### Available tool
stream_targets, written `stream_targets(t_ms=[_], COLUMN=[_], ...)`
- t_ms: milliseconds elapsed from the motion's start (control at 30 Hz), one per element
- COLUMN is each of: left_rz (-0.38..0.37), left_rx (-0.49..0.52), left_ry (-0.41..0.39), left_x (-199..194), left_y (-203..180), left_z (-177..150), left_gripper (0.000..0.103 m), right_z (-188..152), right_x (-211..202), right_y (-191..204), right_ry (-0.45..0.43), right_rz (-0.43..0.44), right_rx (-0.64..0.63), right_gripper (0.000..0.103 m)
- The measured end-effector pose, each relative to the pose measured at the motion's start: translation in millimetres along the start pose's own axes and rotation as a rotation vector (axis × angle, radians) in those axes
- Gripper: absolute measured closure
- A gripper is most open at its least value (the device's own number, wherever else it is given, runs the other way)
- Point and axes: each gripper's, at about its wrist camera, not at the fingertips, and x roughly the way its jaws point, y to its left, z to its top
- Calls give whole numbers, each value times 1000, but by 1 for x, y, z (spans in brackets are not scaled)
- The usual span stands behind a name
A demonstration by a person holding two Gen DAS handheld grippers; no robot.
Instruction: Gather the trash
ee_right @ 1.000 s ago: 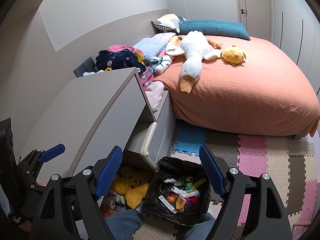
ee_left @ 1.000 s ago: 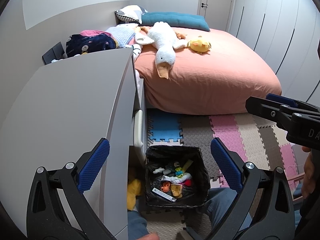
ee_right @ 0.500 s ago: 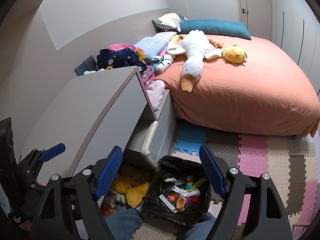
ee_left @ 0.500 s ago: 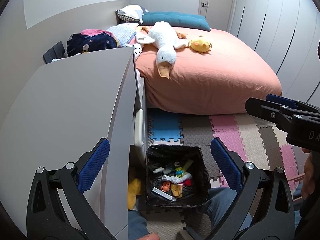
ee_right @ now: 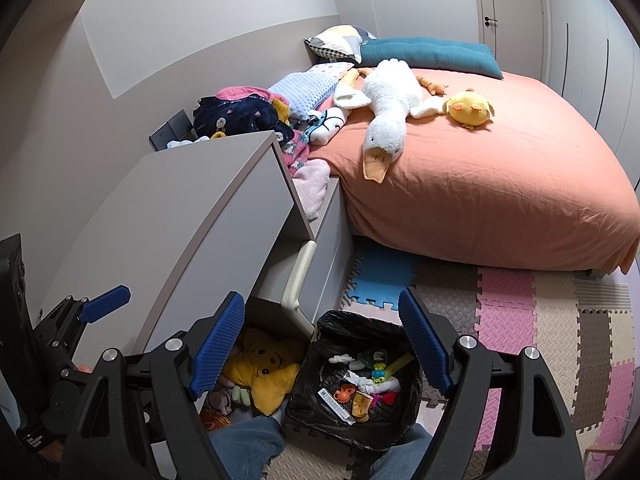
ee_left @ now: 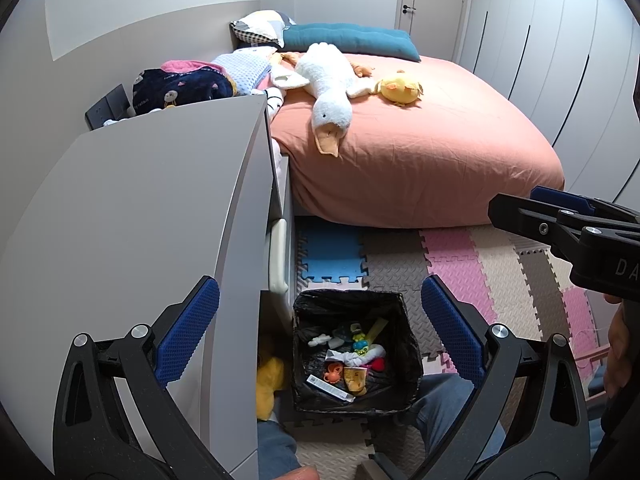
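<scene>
The black-lined trash bin (ee_left: 354, 354) stands on the foam floor mat (ee_left: 460, 268) beside the grey table (ee_left: 132, 216), holding small wrappers and toys. Both the left tool (ee_left: 316, 320) and the right tool (ee_right: 322, 338) hover above it, jaws spread wide and gripping nothing. An orange bed (ee_left: 420, 152) lies beyond.

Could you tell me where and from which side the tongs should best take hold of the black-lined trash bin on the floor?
Probably the trash bin is best taken by its far rim, from above: the top is open, the bag folds over that edge, and the foam mat beyond is bare. The near side sits between the person's knees. Both the left tongs and right tongs are open and empty.
</scene>
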Motion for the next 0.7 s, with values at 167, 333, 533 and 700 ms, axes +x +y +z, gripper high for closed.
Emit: stream_targets(t_ms=[167,333,533,700], left_rz=[0,2,3,4], left_rx=[1,-1,1,2], left_ry=[0,2,2,2], left_x=[0,0,0,-1], left_y=[-1,-1,-1,-2], left_z=[0,0,-2,-2], left_gripper=[5,5,5,5], right_z=[0,0,0,0], right_x=[0,0,0,0], right_y=[0,0,0,1], right_ry=[1,1,4,3], right_rz=[1,0,0,-1], right_rx=[-1,0,-1,0], right_gripper=[23,23,23,23])
